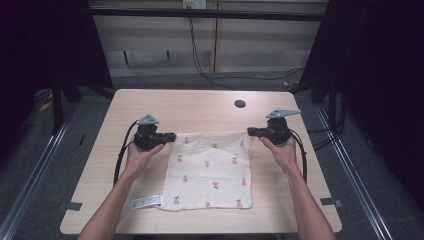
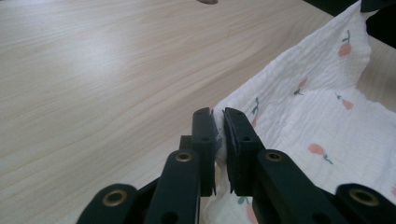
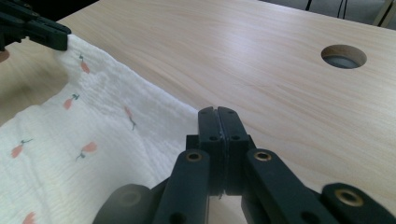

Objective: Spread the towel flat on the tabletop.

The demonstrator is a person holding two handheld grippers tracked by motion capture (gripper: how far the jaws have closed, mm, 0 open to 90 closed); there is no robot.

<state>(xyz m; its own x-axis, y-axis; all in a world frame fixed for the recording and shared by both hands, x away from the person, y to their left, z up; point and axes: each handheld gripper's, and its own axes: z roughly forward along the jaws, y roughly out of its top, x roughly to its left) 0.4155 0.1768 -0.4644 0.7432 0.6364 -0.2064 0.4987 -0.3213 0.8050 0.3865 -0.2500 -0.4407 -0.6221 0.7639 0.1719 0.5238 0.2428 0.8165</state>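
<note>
A white cloth point(image 1: 210, 175) printed with small pink fruit lies on the wooden table point(image 1: 200, 105). My left gripper point(image 1: 170, 136) is shut on its far left corner. In the left gripper view, a pinch of the cloth point(image 2: 317, 116) shows between the jaws of my left gripper point(image 2: 218, 121). My right gripper point(image 1: 251, 132) is at the far right corner. In the right gripper view the jaws of my right gripper point(image 3: 217, 116) are pressed together where the edge of the cloth point(image 3: 70, 140) meets them. Both far corners sit slightly raised, and the far edge sags between them.
A white label point(image 1: 146, 201) sticks out at the cloth's near left corner. A round cable hole point(image 1: 240, 104) is in the table behind the cloth. Bare wood lies beyond the far edge. Dark frames and cables stand around the table.
</note>
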